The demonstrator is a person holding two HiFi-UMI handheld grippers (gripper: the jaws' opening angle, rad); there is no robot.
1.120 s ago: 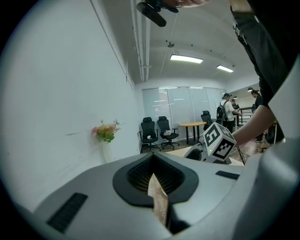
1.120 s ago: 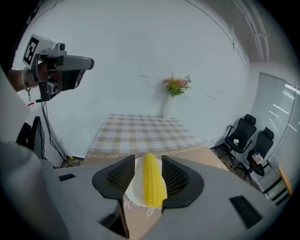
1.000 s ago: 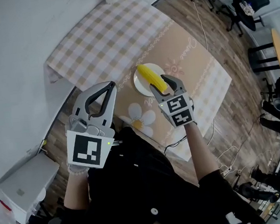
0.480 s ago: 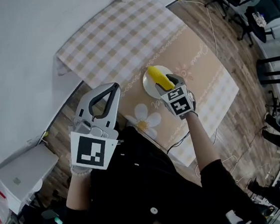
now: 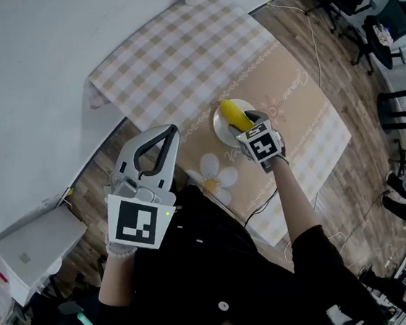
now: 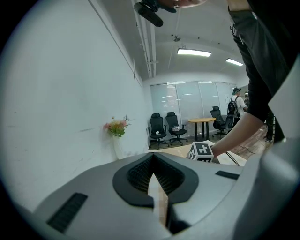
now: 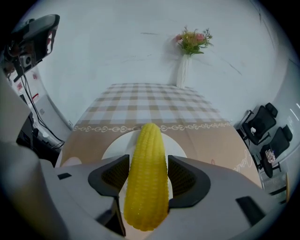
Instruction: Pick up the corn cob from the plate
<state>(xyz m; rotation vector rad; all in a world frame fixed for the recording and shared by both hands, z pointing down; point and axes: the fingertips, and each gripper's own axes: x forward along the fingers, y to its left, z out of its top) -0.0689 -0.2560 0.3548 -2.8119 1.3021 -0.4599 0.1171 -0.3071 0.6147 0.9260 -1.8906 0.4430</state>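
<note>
Two grey tools differ: the right gripper [image 5: 245, 123] has jaws just opened wide, astride the long yellow corn cob [image 7: 146, 183] lying on the round white plate [image 7: 116, 146], pads clear of it. The left gripper [image 5: 170, 132] is closed and empty.

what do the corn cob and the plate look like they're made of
Corn cob: probably moulded plastic; uniform glossy yellow, very regular kernel rows. Plate: smooth white with a slight sheen, ceramic or plastic; the look doesn't settle which.
</note>
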